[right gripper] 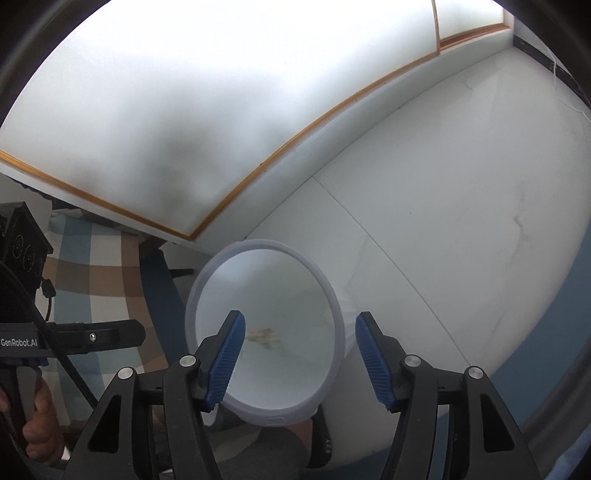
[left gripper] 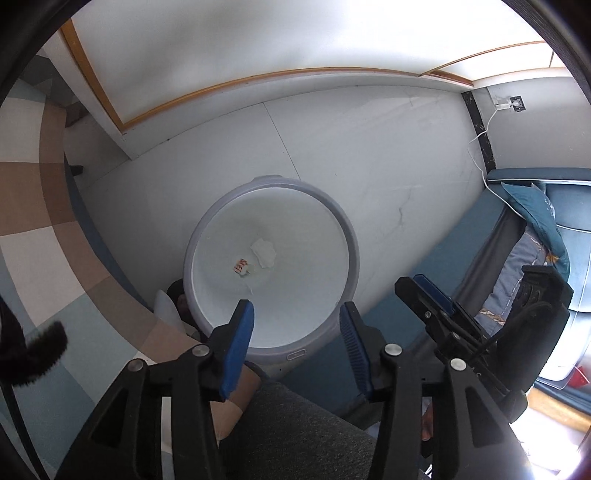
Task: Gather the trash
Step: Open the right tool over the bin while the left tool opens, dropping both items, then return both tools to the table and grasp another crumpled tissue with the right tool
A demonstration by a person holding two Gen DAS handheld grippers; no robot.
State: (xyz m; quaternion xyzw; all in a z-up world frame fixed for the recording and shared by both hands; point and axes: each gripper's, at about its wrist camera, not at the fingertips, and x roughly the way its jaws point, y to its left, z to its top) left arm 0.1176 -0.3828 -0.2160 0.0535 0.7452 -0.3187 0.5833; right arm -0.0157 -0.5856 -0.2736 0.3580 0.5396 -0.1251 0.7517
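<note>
Both grippers, left (left gripper: 297,328) and right (right gripper: 300,341), hover over the bin (left gripper: 207,225), fingers released, empty.
Scraps (left gripper: 263,252) already inside; withdraw straight up, clear of the rim.

A round trash bin (left gripper: 341,236) stands on the floor (left gripper: 369,155), its open mouth below both grippers. In the bin lie a crumpled tissue (left gripper: 263,252) and, just left of it, a small wrapper (left gripper: 240,266). The left gripper (left gripper: 297,326) hangs over the bin's near rim, jaws apart; the right gripper (right gripper: 300,332) hangs over it too, jaws apart. Behind the bin runs a wall (left gripper: 258,33) with a baseboard (left gripper: 295,79). Left of the bin lies a checkered mat (left gripper: 33,236); right of it stands a sofa (left gripper: 565,221) with a cushion (left gripper: 535,210) on it.
</note>
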